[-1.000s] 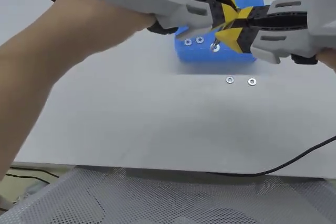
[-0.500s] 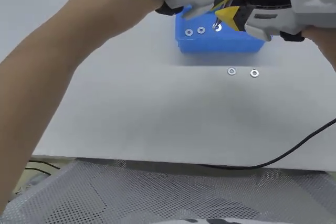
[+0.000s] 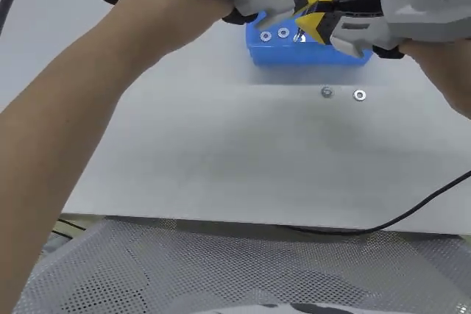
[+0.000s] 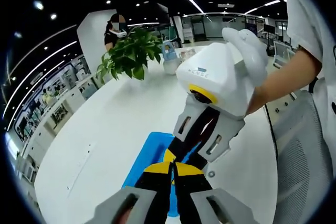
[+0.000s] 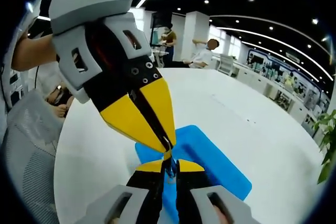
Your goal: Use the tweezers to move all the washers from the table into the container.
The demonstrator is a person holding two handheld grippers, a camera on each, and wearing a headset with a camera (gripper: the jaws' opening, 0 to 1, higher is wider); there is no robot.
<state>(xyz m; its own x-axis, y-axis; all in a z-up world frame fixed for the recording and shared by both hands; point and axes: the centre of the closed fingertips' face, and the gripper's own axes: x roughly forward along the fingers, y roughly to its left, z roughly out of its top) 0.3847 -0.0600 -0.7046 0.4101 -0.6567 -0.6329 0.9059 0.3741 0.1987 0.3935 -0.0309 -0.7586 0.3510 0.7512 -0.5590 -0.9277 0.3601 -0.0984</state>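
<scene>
Two washers (image 3: 327, 92) lie on the table (image 3: 221, 152), nearer than the tweezers (image 3: 299, 35). The right gripper (image 5: 169, 165) pinches the tweezers, and how far their tips are open I cannot tell. The left gripper (image 4: 175, 167) is closed, its tips meeting the right's above the blue container (image 3: 309, 56). Two more washers lie inside, left of the tweezers.

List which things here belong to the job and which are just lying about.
Job: tweezers, blue container, washers inside it, loose washers, left gripper, right gripper.
Lying about: black cable, potted plant, mesh chair.
</scene>
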